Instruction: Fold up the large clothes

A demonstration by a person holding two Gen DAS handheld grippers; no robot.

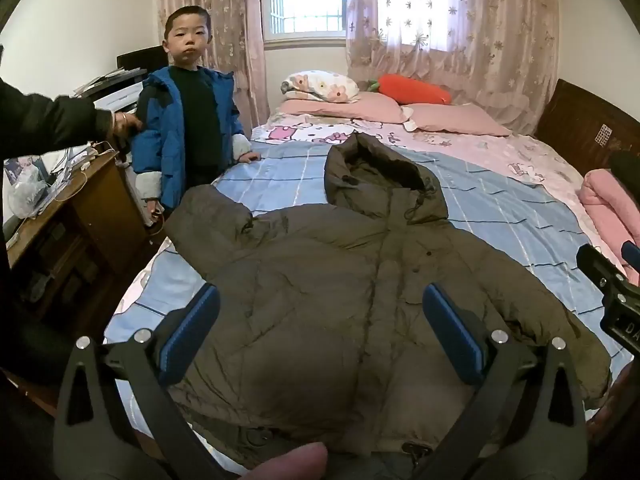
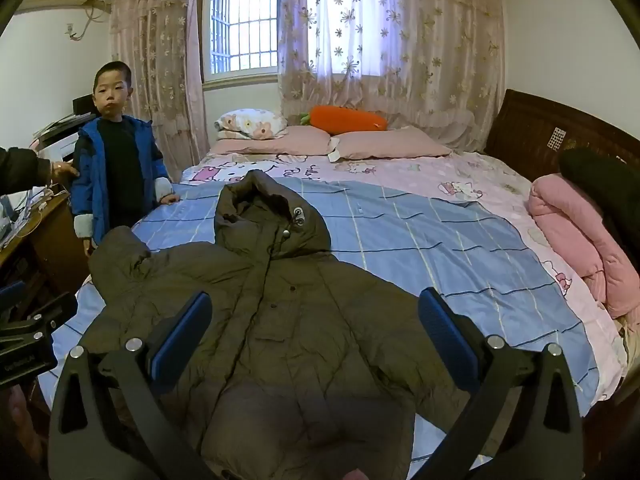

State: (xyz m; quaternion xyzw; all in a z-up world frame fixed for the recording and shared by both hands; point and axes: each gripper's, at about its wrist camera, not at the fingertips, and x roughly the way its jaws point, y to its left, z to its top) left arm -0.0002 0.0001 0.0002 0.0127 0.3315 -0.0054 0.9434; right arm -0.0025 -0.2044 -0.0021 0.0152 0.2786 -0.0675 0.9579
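The coat (image 1: 340,300) lies front up on the near part of the bed (image 1: 500,200), spread over the blue checked sheet (image 2: 440,248). Its hood (image 1: 372,168) points far, toward the pillows (image 2: 340,144), and its hem hangs at the near edge. The placket looks closed down the middle. The left sleeve (image 1: 212,216) is bunched and partly turned in near the left edge of the bed; the right sleeve (image 2: 420,320) lies out along the body toward the near right.

Both tools hover just above the lower body of the coat and touch no cloth. The left hand-held gripper (image 1: 320,332) has its blue pads (image 1: 188,332) spread wide, with nothing between them. The right hand-held gripper (image 2: 316,336) is likewise spread and empty.

As I judge it, the folding has scarcely begun: the coat is laid out, and that is all. No sleeve is brought across the chest, the hood is not tucked down, and the body is not doubled over. All of those folds remain.

A boy (image 2: 116,160) in a blue jacket stands at the far left corner of the bed, one hand on the sheet, clear of the coat.
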